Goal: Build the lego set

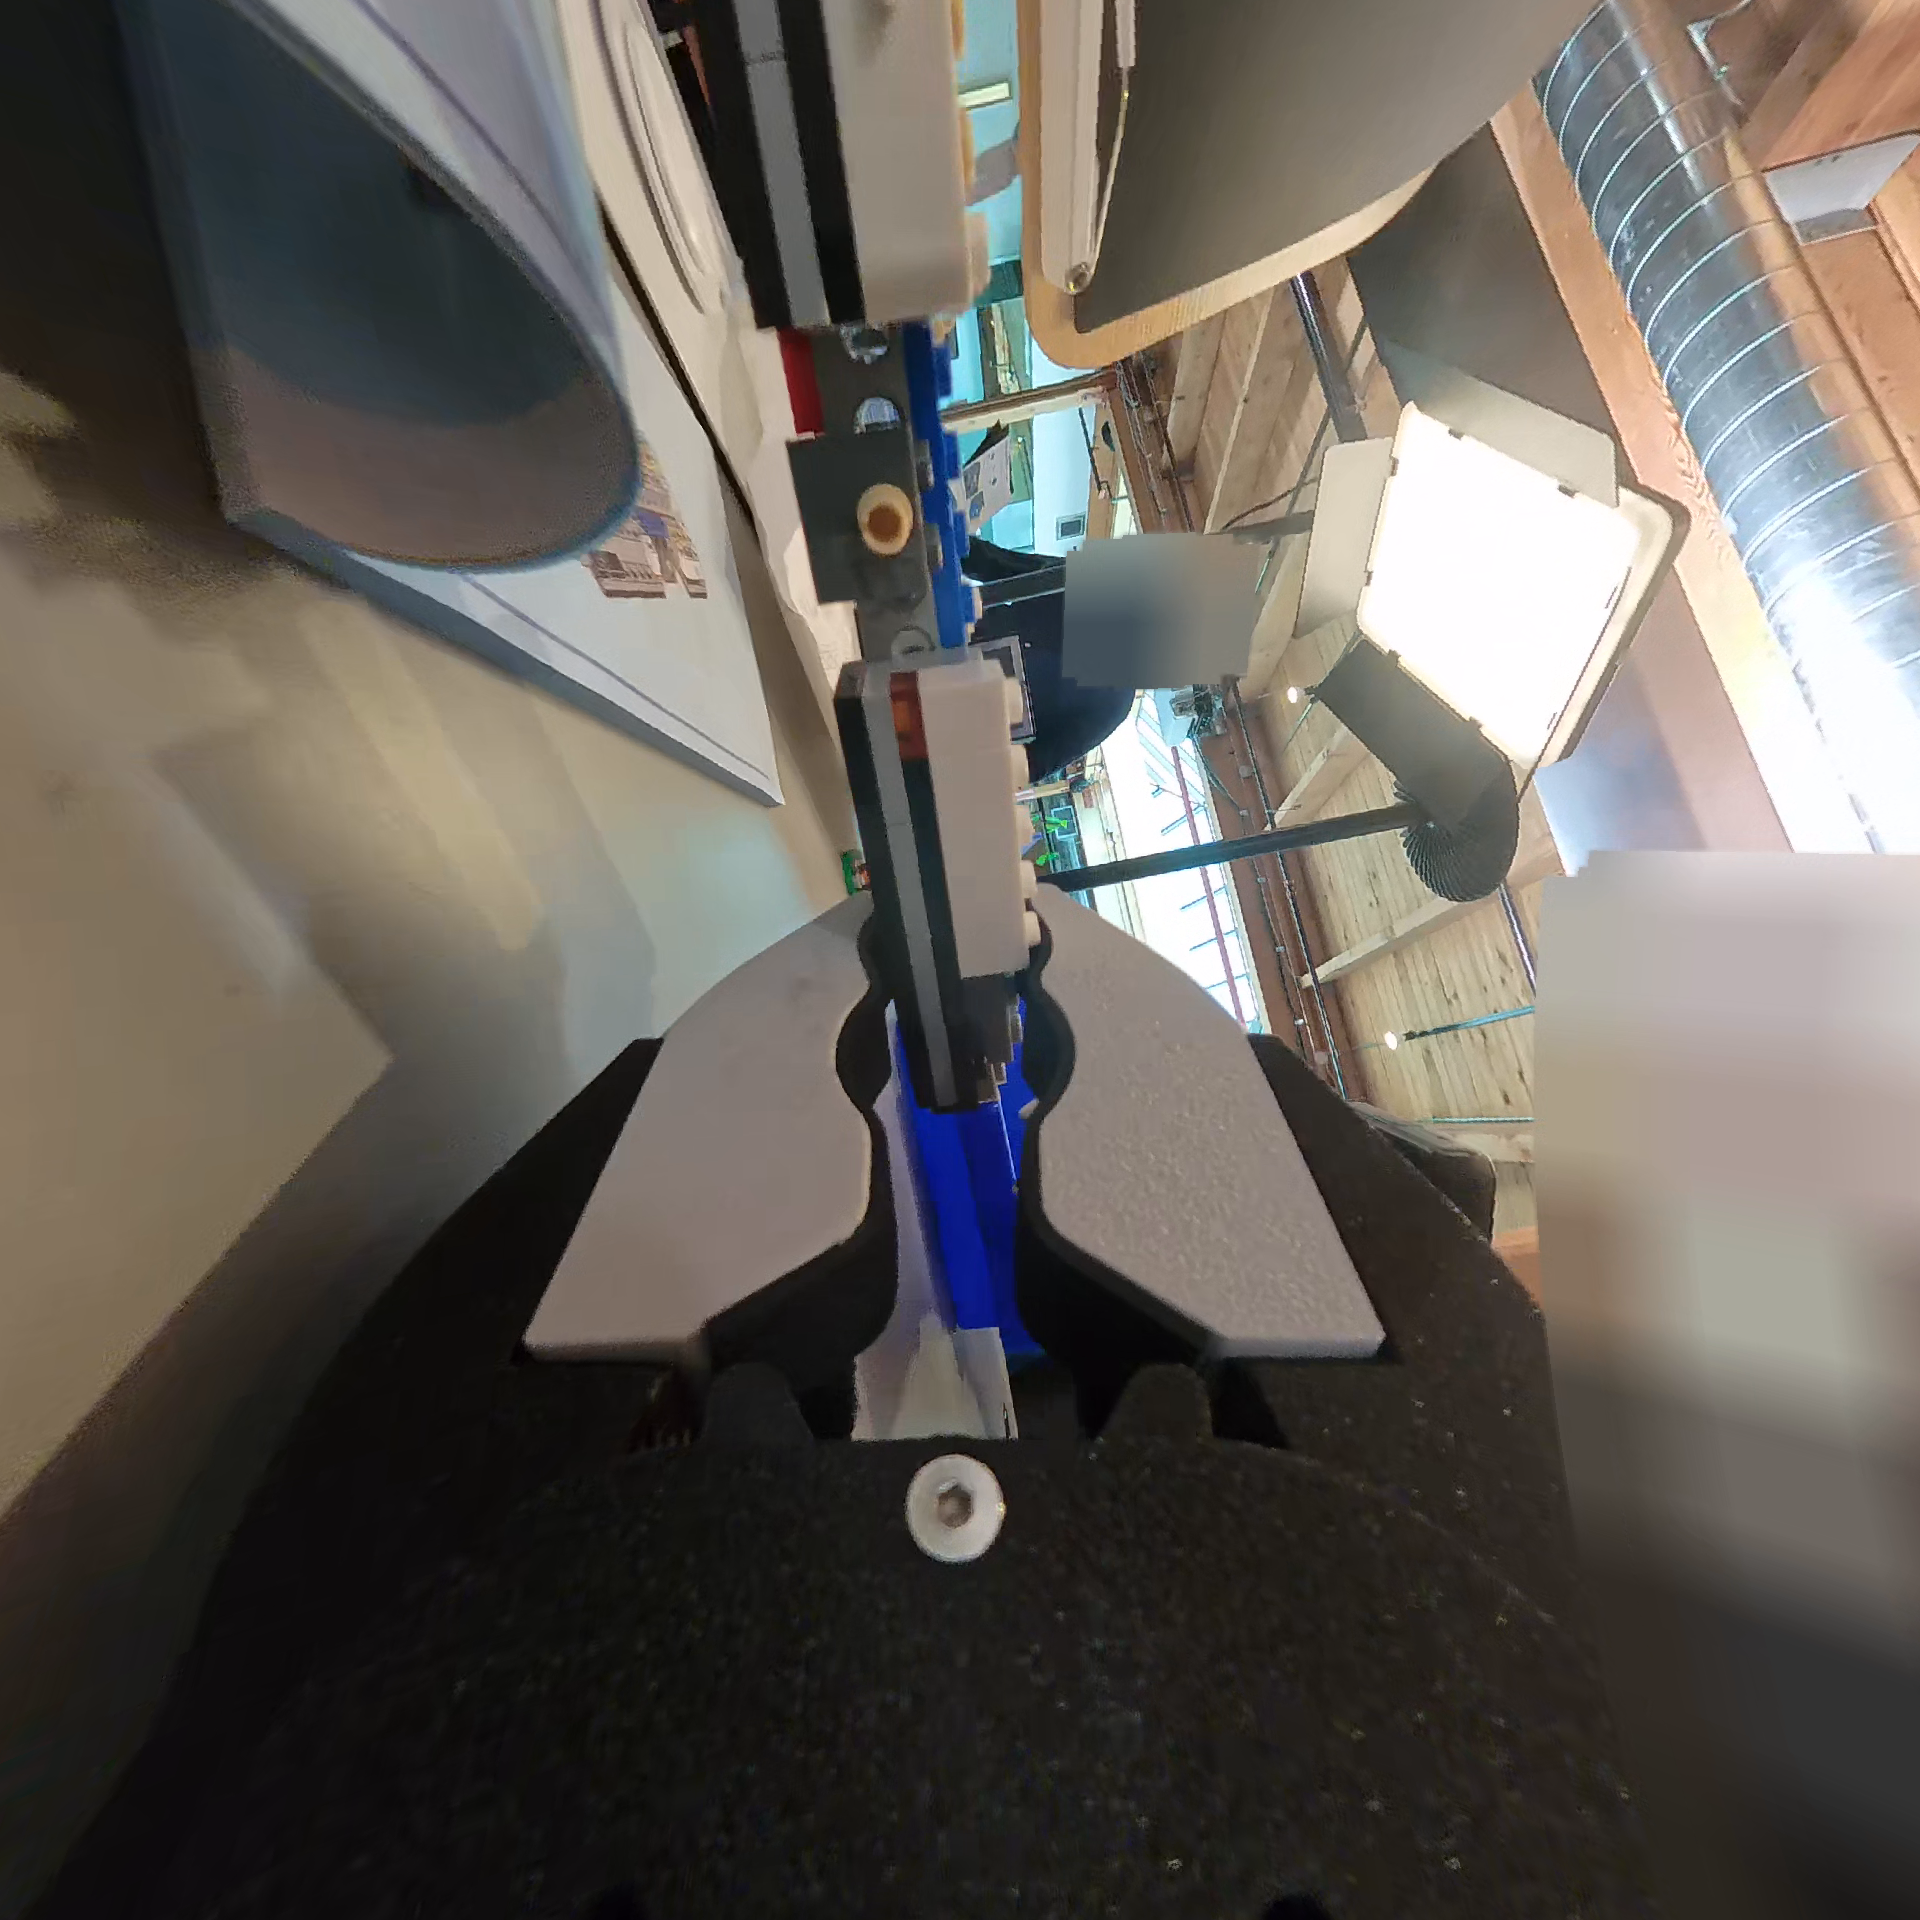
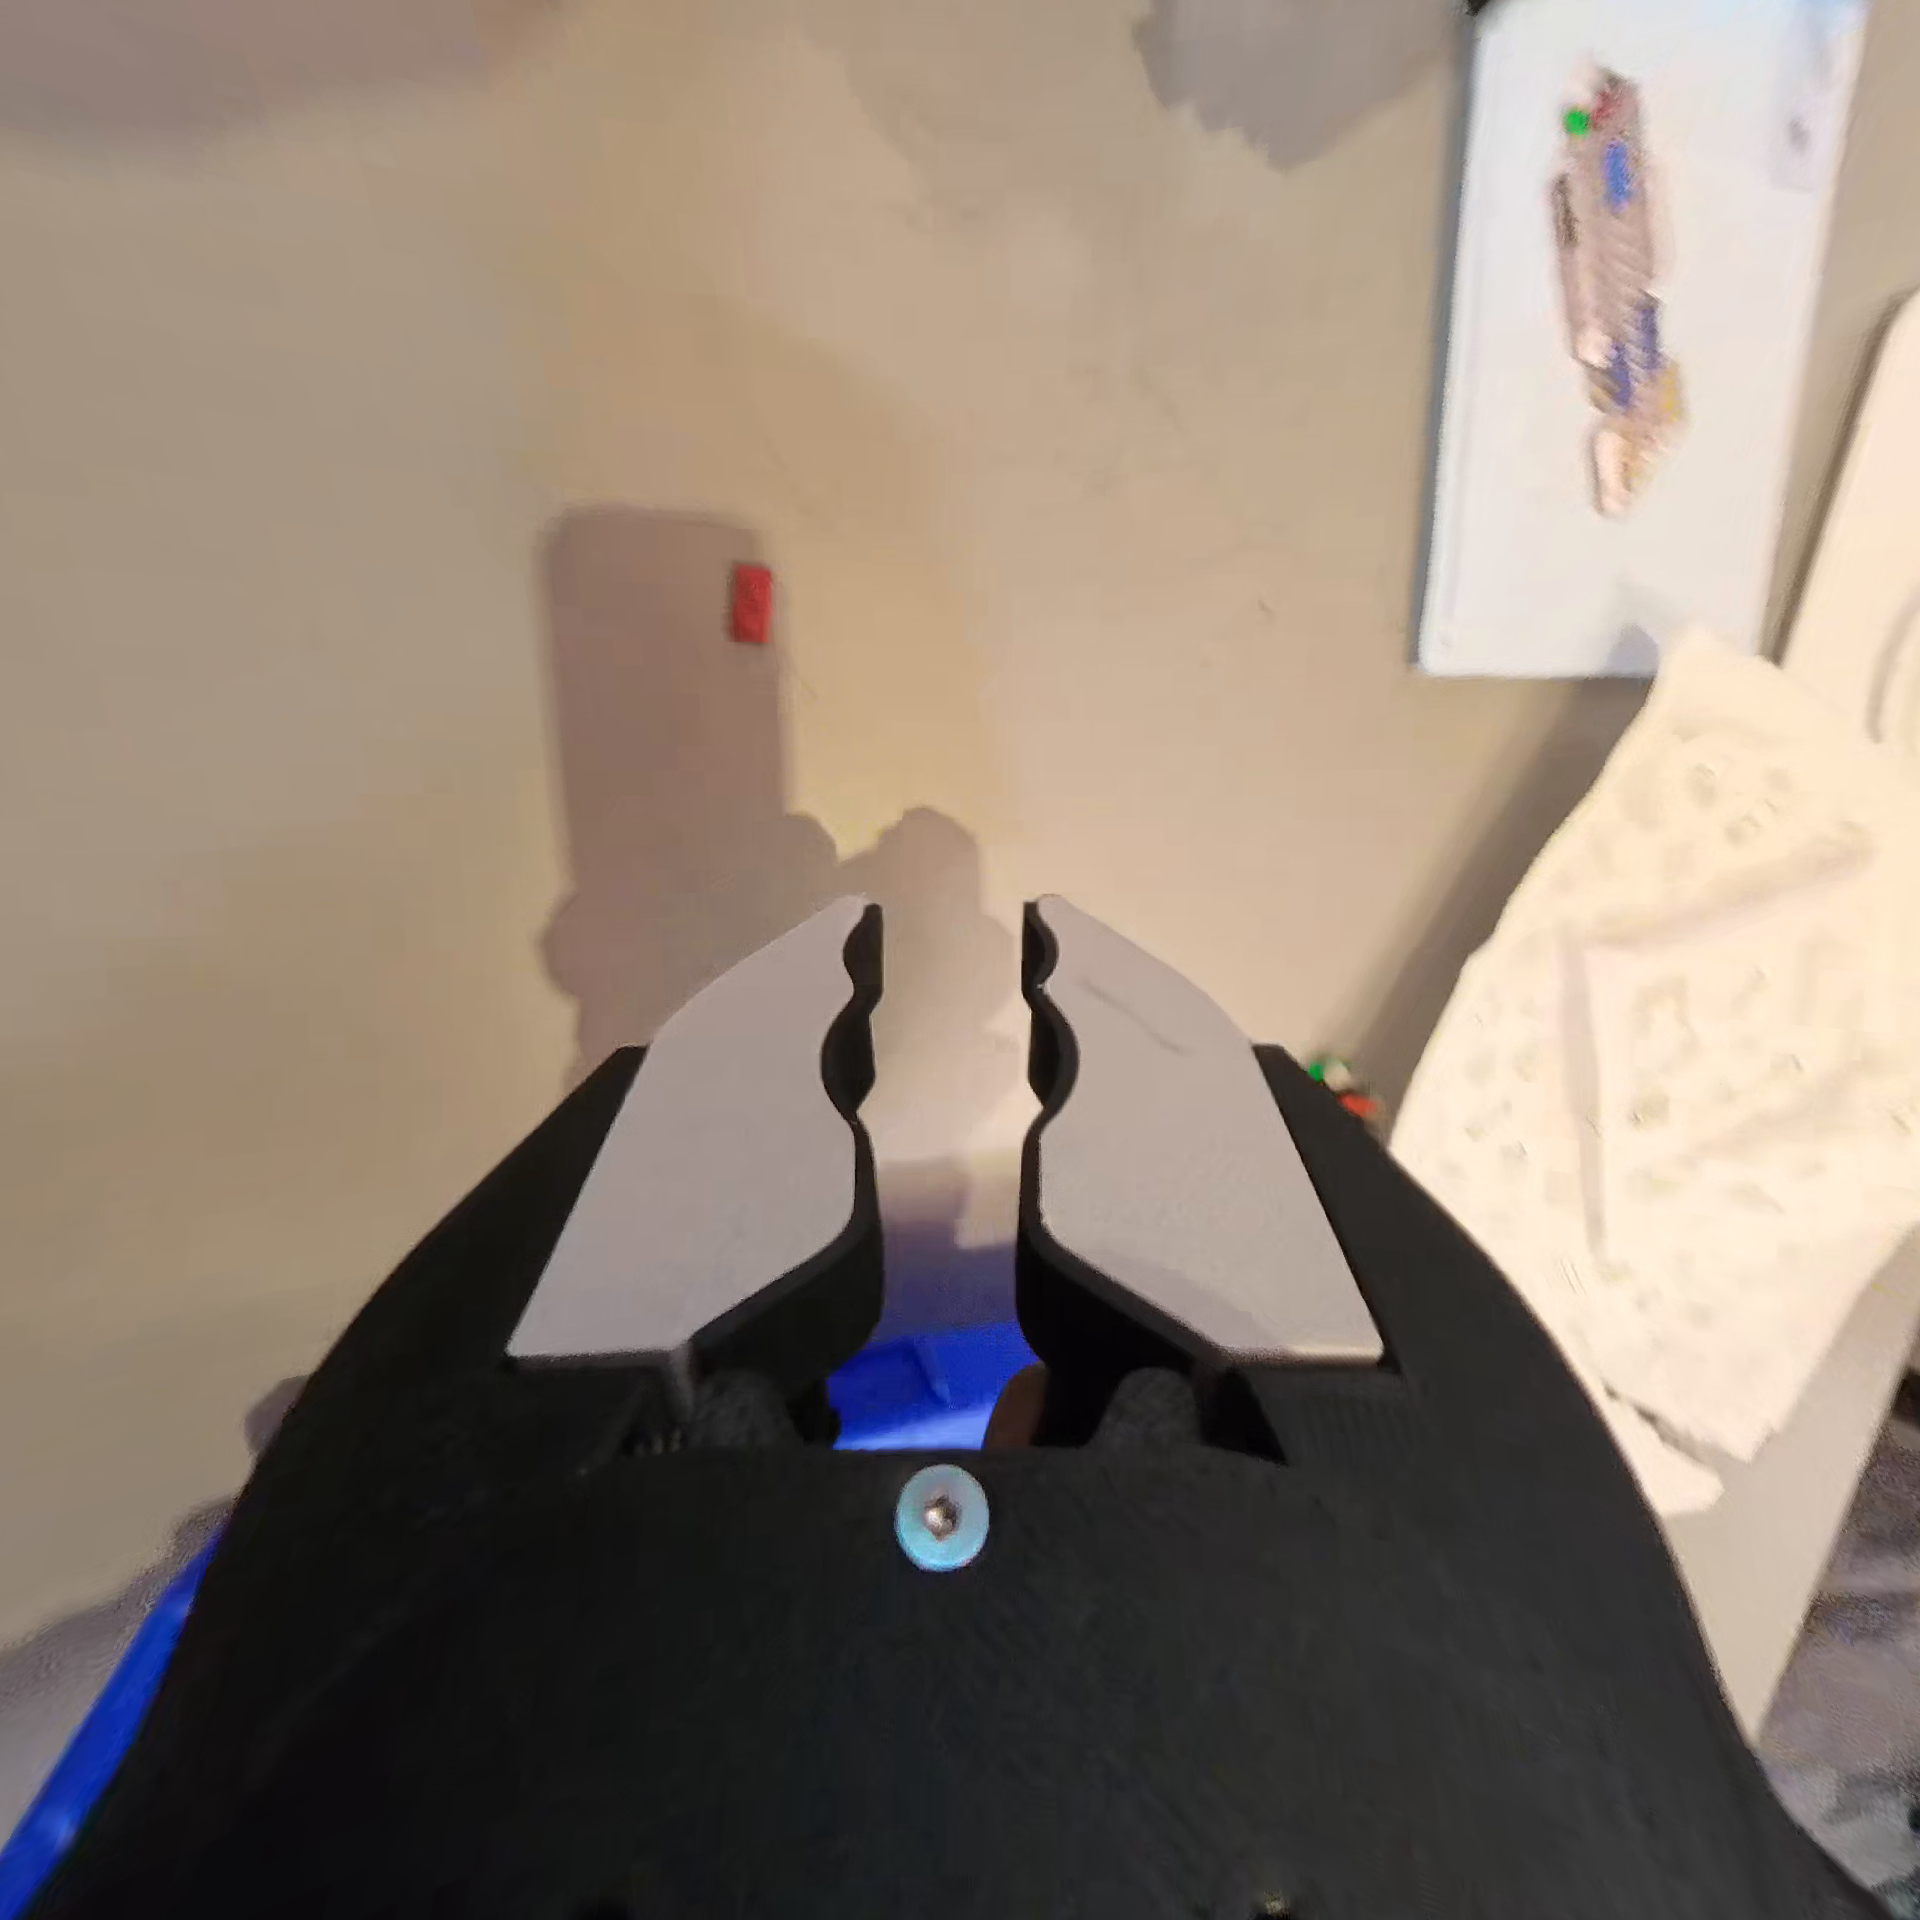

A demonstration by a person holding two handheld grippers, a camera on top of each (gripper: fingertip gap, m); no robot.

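Observation:
In the left wrist view my left gripper (image 1: 954,935) is shut on a long brick model (image 1: 935,810) of white, grey, black and blue bricks. The model runs out from between the fingers toward the top of the view, with a red piece (image 1: 798,379) and a tan pin (image 1: 884,516) farther along it. In the right wrist view my right gripper (image 2: 952,920) is open and empty above the beige table (image 2: 312,520). A small red brick (image 2: 752,603) lies on the table ahead and to the left of it.
An instruction sheet (image 2: 1621,343) with a picture of a model lies at the right; it also shows in the left wrist view (image 1: 623,582) with a curled page. A white bag (image 2: 1642,1039) lies at the right. A blue thing (image 2: 914,1392) sits under the right gripper. Some 20 cm of space lies between my two pairs of fingers.

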